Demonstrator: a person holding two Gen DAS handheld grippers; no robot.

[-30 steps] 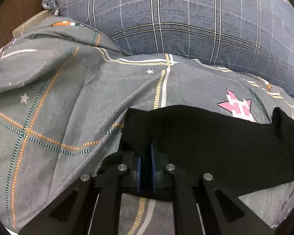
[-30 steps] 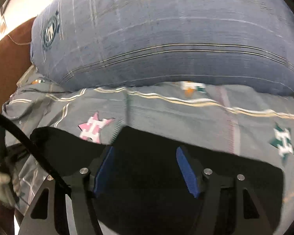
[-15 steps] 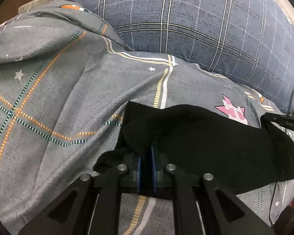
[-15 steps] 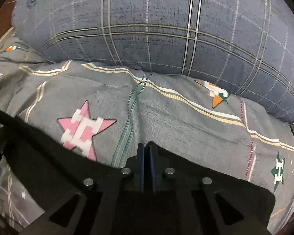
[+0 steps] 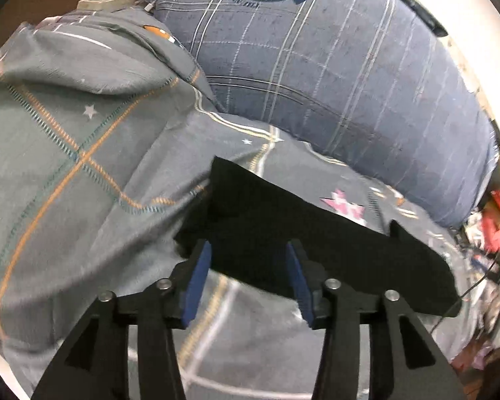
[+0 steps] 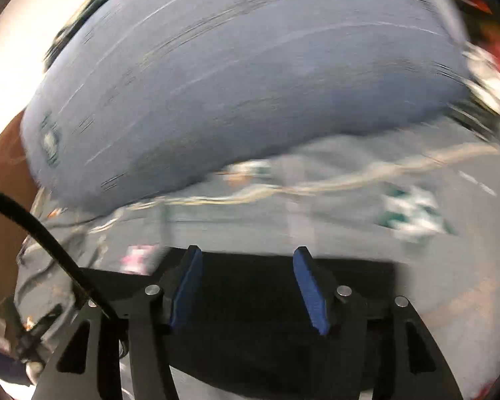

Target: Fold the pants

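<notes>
The black pants [image 5: 316,243] lie folded as a flat dark strip on the grey patterned bedspread [image 5: 66,173]. My left gripper [image 5: 248,250] is open, its blue pads on either side of the pants' near edge, holding nothing. In the right wrist view, which is motion-blurred, the pants [image 6: 250,316] lie under and ahead of my right gripper [image 6: 248,255], which is open and empty above them.
A large blue plaid pillow [image 5: 333,76] lies behind the pants; it also shows in the right wrist view [image 6: 233,100]. A black cable [image 6: 40,230] hangs at the left of the right wrist view. Red and white clutter [image 5: 496,220] lies off the bed's right side.
Both grippers have opened and let go of the pants. The left gripper has pulled back and up; the right gripper is moving fast, its view blurred.
</notes>
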